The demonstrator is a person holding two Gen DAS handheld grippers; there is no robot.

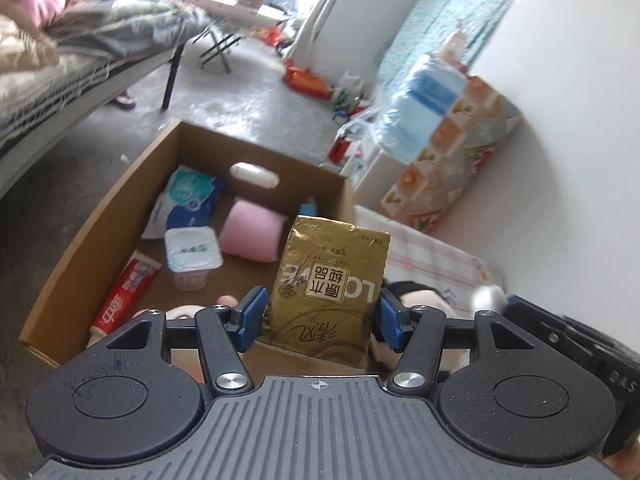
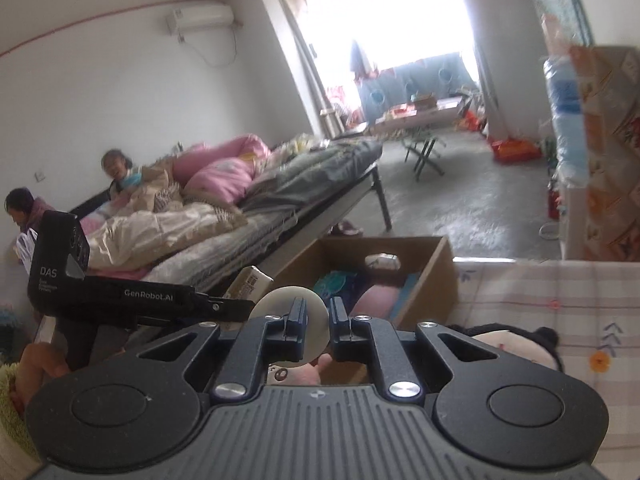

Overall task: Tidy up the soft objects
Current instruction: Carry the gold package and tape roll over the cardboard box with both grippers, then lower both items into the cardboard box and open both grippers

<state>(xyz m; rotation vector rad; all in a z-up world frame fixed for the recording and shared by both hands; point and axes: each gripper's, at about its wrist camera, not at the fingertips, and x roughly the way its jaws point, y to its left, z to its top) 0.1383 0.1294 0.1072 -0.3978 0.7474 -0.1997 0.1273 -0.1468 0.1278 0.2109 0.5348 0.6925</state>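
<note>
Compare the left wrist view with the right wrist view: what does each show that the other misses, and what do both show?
Left wrist only: the left gripper holding a gold pack, and inside the box a toothpaste tube, a cup and a blue-white pack.

Right wrist only: the right gripper shut on a pale disc, two people on the bed, and an air conditioner.

Both: the box, the pink cushion in it, the bed and the dark-haired doll.

A lived-in bedroom at home: a metal-framed bed (image 2: 280, 200) heaped with quilts and pink pillows (image 2: 224, 176), a wall air conditioner (image 2: 200, 18), bare concrete floor (image 2: 460, 196).
</note>
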